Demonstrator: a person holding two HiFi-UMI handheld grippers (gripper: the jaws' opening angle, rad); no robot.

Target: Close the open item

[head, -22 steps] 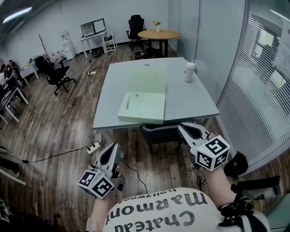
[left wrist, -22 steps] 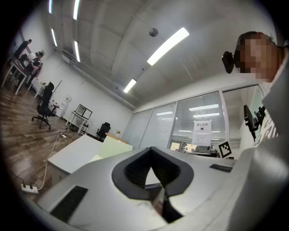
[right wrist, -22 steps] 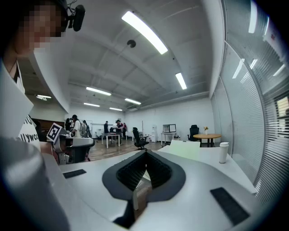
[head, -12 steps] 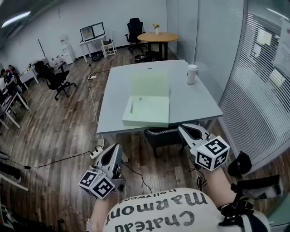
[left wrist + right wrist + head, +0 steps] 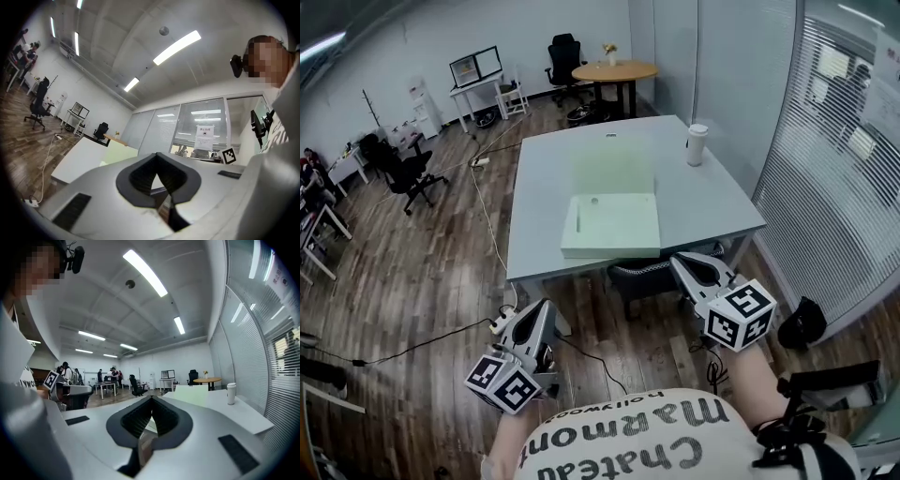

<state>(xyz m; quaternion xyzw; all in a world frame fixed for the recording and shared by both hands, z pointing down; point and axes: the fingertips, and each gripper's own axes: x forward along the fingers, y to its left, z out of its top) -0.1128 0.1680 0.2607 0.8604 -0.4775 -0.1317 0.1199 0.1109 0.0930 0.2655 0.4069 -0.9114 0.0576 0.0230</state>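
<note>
One flat pale-green box (image 5: 610,227) (square lid (image 5: 612,167) upright) on smooth grey table (image 5: 705,202)

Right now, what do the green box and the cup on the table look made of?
Green box: likely paperboard, matte pale green; thin flat lid stands upright, no glare. Cup: probably paper, matte white, lidded; too small to be sure.
</note>
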